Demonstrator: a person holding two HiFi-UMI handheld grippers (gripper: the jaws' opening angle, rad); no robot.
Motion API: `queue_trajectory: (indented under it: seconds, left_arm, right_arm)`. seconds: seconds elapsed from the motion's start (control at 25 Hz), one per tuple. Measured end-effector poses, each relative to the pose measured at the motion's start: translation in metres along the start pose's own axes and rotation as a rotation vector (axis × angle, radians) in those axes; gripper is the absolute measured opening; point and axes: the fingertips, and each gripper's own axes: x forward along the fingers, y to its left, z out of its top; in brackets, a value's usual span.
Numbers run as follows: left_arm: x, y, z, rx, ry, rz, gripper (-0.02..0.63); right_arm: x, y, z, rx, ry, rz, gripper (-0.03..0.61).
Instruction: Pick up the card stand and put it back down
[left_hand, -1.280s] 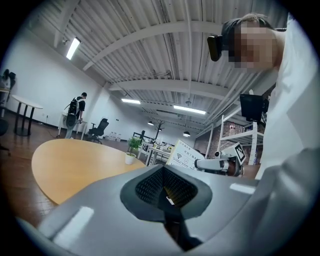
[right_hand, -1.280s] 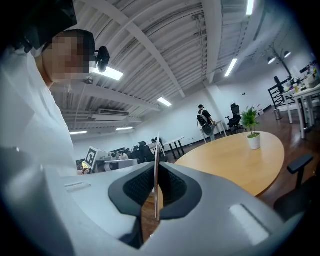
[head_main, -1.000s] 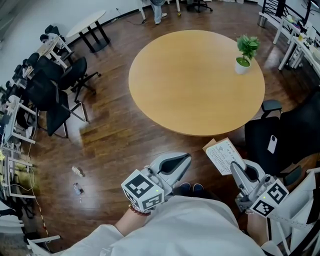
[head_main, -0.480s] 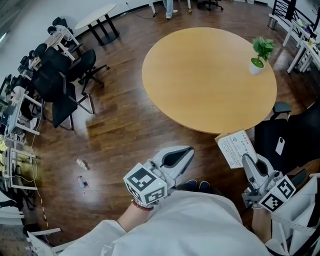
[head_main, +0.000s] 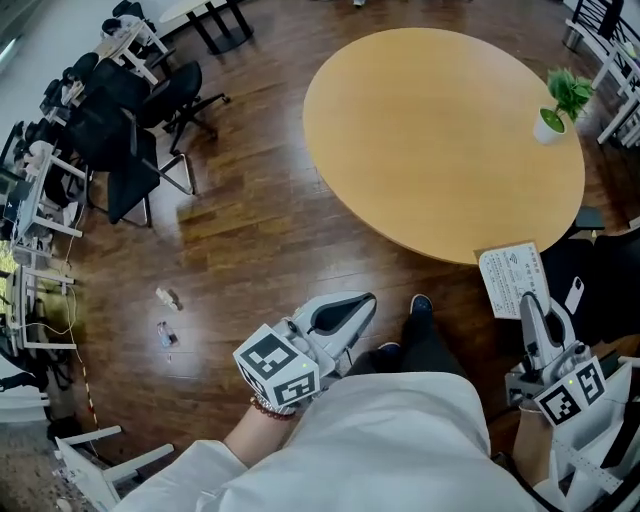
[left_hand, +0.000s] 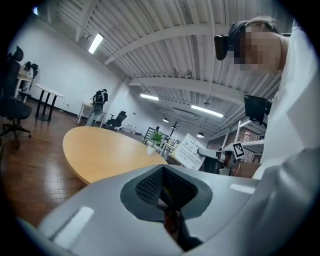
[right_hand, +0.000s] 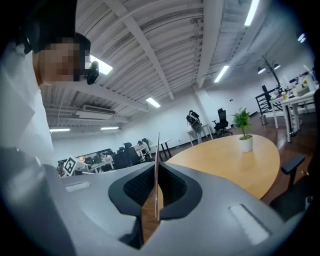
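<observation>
The card stand, a white printed card on a thin wooden base, is held in the air just off the near edge of the round wooden table. My right gripper is shut on its lower part. In the right gripper view the card stand stands edge-on between the closed jaws. My left gripper hangs over the floor left of the person's legs, jaws together and holding nothing. The left gripper view shows the card stand to the right, beyond the table.
A small potted plant stands on the table's far right. Black office chairs and desks line the left side. A dark chair is close on the right. Small bits of litter lie on the wooden floor.
The person has stepped toward the table. Both grippers came nearer its edge, the right one carrying the card stand, which now overlaps the table's rim in the head view.
</observation>
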Motion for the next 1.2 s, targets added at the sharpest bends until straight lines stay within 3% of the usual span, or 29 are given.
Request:
queue_trajectory:
  seconds: [0.12, 0.28, 0.6, 0.76, 0.92, 1.2]
  left_arm:
    - [0.023, 0.029, 0.001, -0.015, 0.022, 0.049, 0.0]
    - [0.059, 0.059, 0.019, -0.024, -0.006, 0.098, 0.0]
    - [0.145, 0.091, 0.104, -0.037, -0.073, 0.235, 0.0]
    - [0.144, 0.119, 0.107, -0.072, -0.084, 0.367, 0.0]
    - [0.127, 0.16, 0.094, -0.143, -0.078, 0.522, 0.0]
    - [0.11, 0.207, 0.089, -0.188, -0.078, 0.688, 0.0]
  right_arm:
    - [0.024, -0.047, 0.007, 0.019, -0.015, -0.04, 0.023]
    - [0.077, -0.106, -0.004, 0.051, 0.017, -0.025, 0.023]
    - [0.194, -0.248, 0.005, -0.064, 0.284, 0.049, 0.023]
    - [0.255, -0.305, -0.009, -0.126, 0.365, 0.121, 0.023]
    - [0.322, -0.344, -0.016, -0.167, 0.383, 0.176, 0.023]
    - [0.406, -0.375, -0.035, -0.153, 0.361, 0.222, 0.023]
